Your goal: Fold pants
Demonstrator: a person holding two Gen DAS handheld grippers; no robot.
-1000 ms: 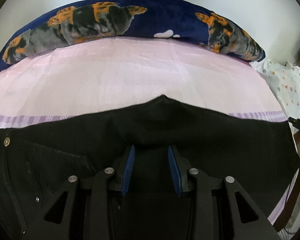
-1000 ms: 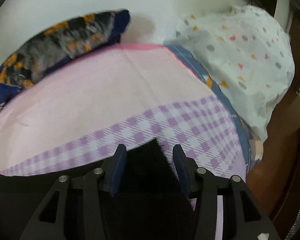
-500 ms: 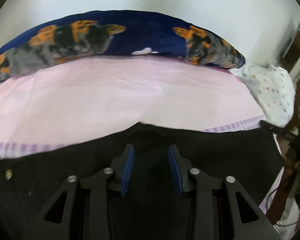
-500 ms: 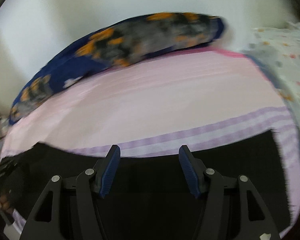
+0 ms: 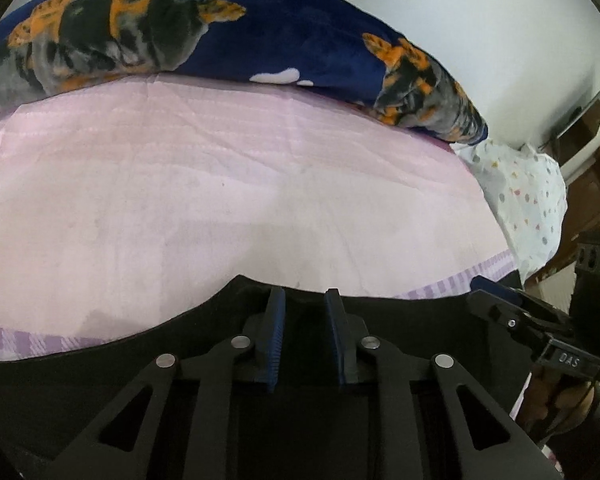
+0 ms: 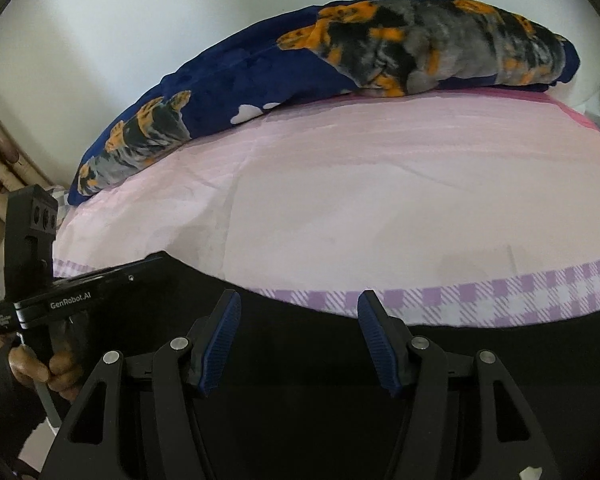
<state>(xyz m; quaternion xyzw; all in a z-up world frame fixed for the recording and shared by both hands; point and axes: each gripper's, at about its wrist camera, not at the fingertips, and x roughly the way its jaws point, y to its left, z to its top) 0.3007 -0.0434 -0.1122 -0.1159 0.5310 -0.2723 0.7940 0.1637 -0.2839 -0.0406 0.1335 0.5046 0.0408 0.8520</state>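
Right tongs (image 6: 298, 338) are now released and spread wide above the black pants (image 6: 320, 360). Left tongs (image 5: 302, 334) are kept narrow, apparently clamped on a raised fold. Pants are laid along the bed (image 5: 220, 200) near edge; fold is judged half set.

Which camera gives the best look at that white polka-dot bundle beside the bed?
The left wrist view: the white dotted bundle sits in plain sight at the bed's right edge. The right wrist view catches only a sliver of it at the far right border.

pink sheet (image 5: 260, 184) | navy tiger-print blanket (image 5: 228, 40) along wall | white dotted bundle (image 5: 528, 200) beside bed
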